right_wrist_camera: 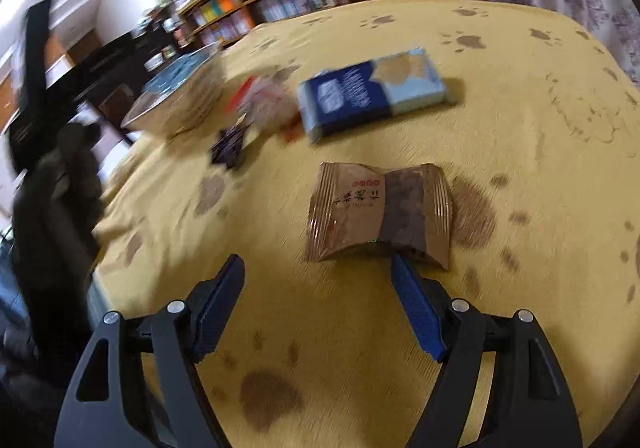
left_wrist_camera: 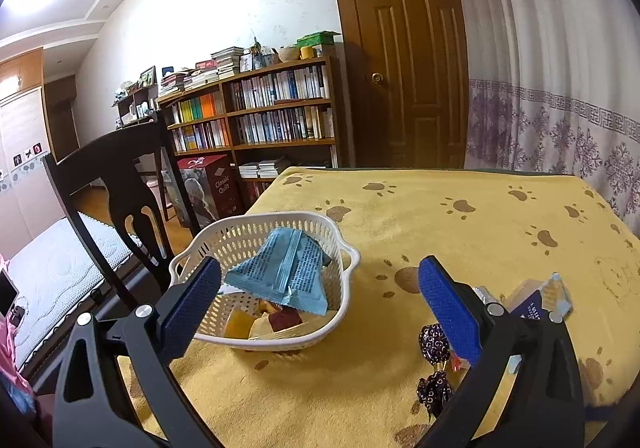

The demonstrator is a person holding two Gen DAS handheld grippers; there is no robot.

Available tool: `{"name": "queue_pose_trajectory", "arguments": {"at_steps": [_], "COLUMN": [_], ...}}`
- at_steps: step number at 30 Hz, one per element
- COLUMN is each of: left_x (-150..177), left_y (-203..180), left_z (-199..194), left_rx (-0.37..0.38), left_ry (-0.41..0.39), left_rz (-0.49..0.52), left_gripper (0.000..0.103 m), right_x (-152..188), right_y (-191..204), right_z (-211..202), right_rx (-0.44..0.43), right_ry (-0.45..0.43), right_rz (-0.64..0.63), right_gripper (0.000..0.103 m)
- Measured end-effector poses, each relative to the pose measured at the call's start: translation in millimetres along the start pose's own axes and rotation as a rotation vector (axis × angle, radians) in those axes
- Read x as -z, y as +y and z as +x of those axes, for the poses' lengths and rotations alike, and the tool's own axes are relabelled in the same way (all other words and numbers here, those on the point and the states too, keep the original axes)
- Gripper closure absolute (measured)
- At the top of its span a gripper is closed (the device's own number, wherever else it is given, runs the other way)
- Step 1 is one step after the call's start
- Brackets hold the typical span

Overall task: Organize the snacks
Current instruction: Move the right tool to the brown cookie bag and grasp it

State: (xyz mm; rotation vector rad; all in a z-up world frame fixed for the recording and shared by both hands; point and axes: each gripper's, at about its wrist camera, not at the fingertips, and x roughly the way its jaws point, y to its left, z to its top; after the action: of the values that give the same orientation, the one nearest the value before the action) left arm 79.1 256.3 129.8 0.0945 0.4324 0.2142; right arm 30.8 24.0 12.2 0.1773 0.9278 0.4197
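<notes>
Grippers both spread, we see: left gripper [left_wrist_camera: 320, 300] before white perforated plastic basket [left_wrist_camera: 340, 244]; right gripper [right_wrist_camera: 318, 302] near brown foil snack packet [right_wrist_camera: 378, 209] on yellow paw-print cloth [right_wrist_camera: 520, 151]. Far snacks blurred.

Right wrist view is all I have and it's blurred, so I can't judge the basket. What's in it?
Observer: A light blue packet lies on top in the white basket, smaller snacks beneath.
Operator: Is the left gripper holding anything?
Observer: No, the left gripper is open and empty, near the basket.
Operator: Anything loose by it?
Observer: Two dark patterned candies lie on the cloth by its right finger.
</notes>
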Motion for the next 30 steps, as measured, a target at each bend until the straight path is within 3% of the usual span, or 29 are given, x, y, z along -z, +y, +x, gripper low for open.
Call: {"name": "queue_pose_trajectory", "arguments": {"at_steps": [8,12,15,19,24,30], "left_x": [0,2,4,4,5,8], "left_y": [4,-2,-9,-14,-14,-12], "left_z": [0,2,2,4,6,13], "left_rx": [0.001,0.024,0.042,0.059,0.062,0.080], "left_ry": [0.005,0.019,0.021,0.031,0.038,0.066], "left_rz": [-0.011,-0.001,0.017,0.025,0.027,0.016], "left_gripper": [0.003,0.003,0.003,0.003,0.003,0.003], "right_x": [-14,-20,-27,-35,-32,-20], "right_y": [-2,-23,-47,-48,-40,-33], "right_z": [9,1,-2,3,3,-1], "right_rx": [0.119,0.238,0.187,0.135,0.220,0.218], "right_ry": [-0.023,-0.063,-0.070,-0.057,-0.076,-0.076], "right_rz": [0.009,0.067,0.179,0.247,0.309,0.337], "right_gripper": [0.027,0.027,0.027,0.026,0.026,0.026]}}
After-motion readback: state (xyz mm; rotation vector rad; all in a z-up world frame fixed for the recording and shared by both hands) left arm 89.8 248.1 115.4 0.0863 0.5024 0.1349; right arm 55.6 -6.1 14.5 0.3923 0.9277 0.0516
